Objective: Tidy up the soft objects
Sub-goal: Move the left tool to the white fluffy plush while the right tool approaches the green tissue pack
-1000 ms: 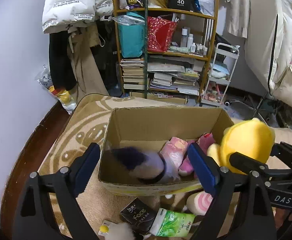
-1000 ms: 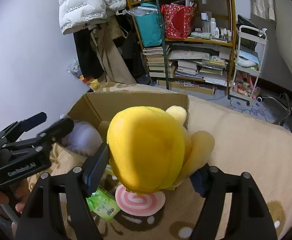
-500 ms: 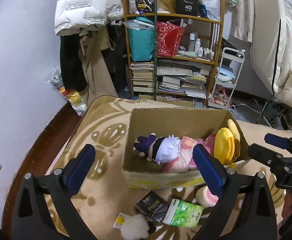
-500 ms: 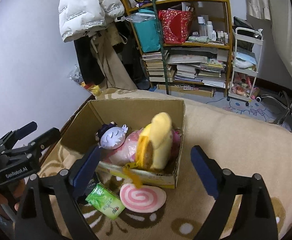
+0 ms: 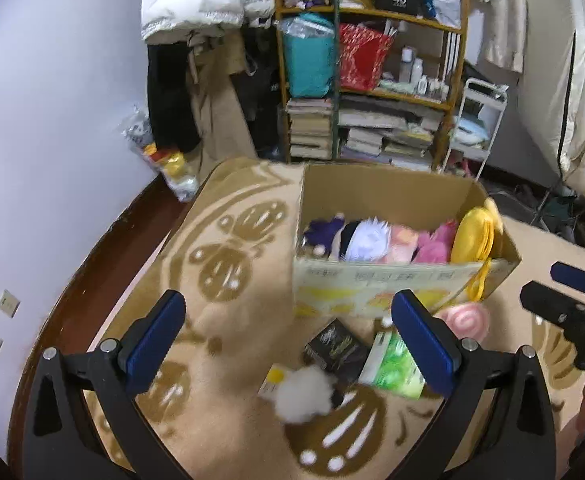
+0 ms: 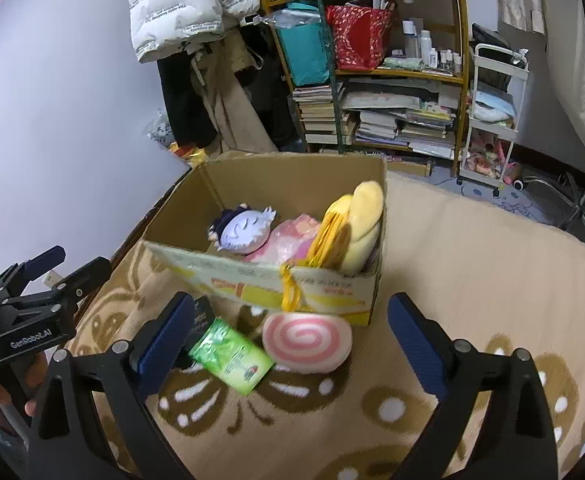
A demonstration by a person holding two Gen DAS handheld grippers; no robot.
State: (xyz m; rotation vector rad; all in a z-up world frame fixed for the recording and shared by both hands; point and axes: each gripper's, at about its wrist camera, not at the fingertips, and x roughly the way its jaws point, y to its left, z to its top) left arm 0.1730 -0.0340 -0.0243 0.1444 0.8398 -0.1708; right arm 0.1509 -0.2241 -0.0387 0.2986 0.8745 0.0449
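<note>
Standing wide apart and empty, both the left gripper (image 5: 288, 336) and right gripper (image 6: 292, 336) hover over the rug (image 6: 472, 264). Yellow plush (image 6: 352, 232) sits upright in the box (image 6: 268, 280), at its 3 o'clock side. Swirl cushion (image 6: 306, 340) lies touching the box's 6 o'clock wall.

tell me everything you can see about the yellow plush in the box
The yellow plush is a soft, fuzzy toy in two yellows: a paler rounded part on top and a deeper golden part below. It stands on edge at the right end of the cardboard box, leaning on the right wall, its top poking above the rim. The pink plush presses against its left side. A yellow strap hangs over the box's front wall. Neither gripper touches it.
</note>
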